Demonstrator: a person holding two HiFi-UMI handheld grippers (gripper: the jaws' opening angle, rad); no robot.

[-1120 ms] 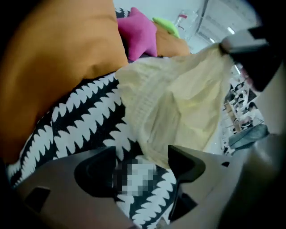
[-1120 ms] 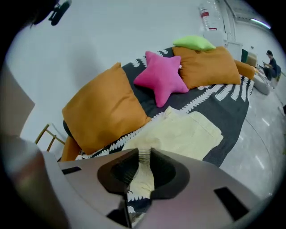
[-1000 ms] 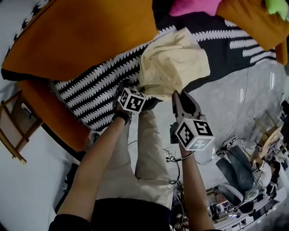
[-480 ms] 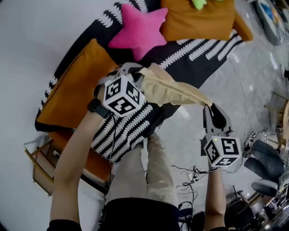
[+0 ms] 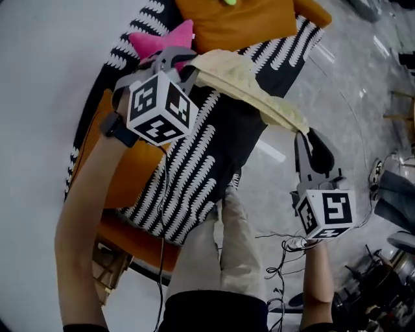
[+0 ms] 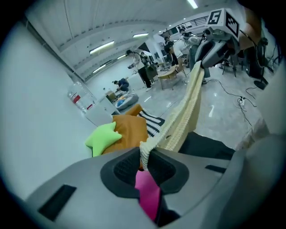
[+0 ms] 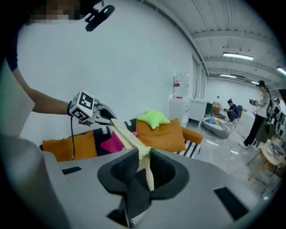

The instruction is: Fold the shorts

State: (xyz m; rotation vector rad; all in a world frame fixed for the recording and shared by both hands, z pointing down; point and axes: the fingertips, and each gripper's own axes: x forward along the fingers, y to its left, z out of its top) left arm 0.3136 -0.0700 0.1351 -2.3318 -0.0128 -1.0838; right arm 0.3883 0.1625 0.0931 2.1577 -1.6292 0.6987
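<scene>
The cream shorts [image 5: 249, 87] hang in the air as a taut band between my two grippers, above the sofa. My left gripper [image 5: 188, 61] is raised at the upper left, shut on the ribbed waistband [image 6: 187, 107]. Its jaws have just closed on the cloth and eased slightly wider, with the band still pinched between them [image 6: 145, 159]. My right gripper [image 5: 303, 133] is lower at the right, shut on the other end of the shorts [image 7: 125, 134], and the cloth shows between its pads [image 7: 143, 159].
Below is an orange sofa with a black-and-white throw [image 5: 194, 175], a pink star cushion [image 5: 159, 40], an orange cushion [image 5: 240, 19] and a green star cushion [image 7: 154, 118]. A wooden frame [image 5: 107, 272] stands at the left. Cables [image 5: 285, 246] lie on the grey floor.
A second ago the shorts lay bunched on the throw. Both grippers have since risen and drawn apart, pulling the shorts out into a stretched band; the left one rolled as it rose.
</scene>
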